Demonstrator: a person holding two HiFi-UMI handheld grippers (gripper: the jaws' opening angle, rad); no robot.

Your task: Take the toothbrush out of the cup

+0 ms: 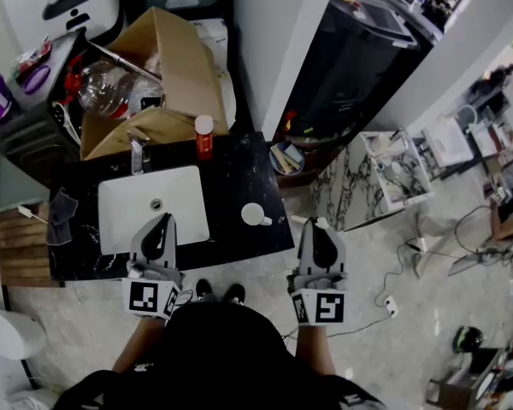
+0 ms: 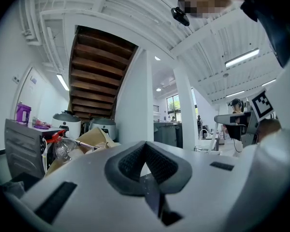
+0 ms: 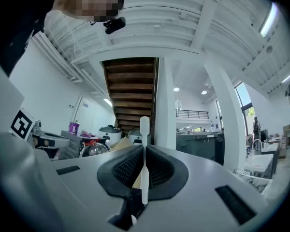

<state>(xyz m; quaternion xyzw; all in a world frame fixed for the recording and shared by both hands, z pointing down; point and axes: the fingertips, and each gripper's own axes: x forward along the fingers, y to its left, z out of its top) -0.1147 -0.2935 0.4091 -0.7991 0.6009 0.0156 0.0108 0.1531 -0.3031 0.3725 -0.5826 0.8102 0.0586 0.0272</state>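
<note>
Toothbrush [image 3: 144,128] stood upright between the closed jaws of the right tool [image 1: 318,225]. Its thin white handle was pinched by the black pads, and its upper end rose above them. In the head view that tool hung just past the right edge of the black desk [image 1: 239,165], over the pale floor [image 1: 265,272]. It was apart from the white cup [image 1: 255,215], so the brush was out of it. The cup stood on the desk near the front right corner, to the right of the white sink [image 1: 120,195]. The left tool [image 1: 160,222] hovered over the sink's front rim, its jaws pressed together with nothing between them. Behind the sink stood a faucet [image 1: 138,154] and a red bottle [image 1: 204,137] with a white cap. An open cardboard box [image 1: 175,58] lay farther back.
</note>
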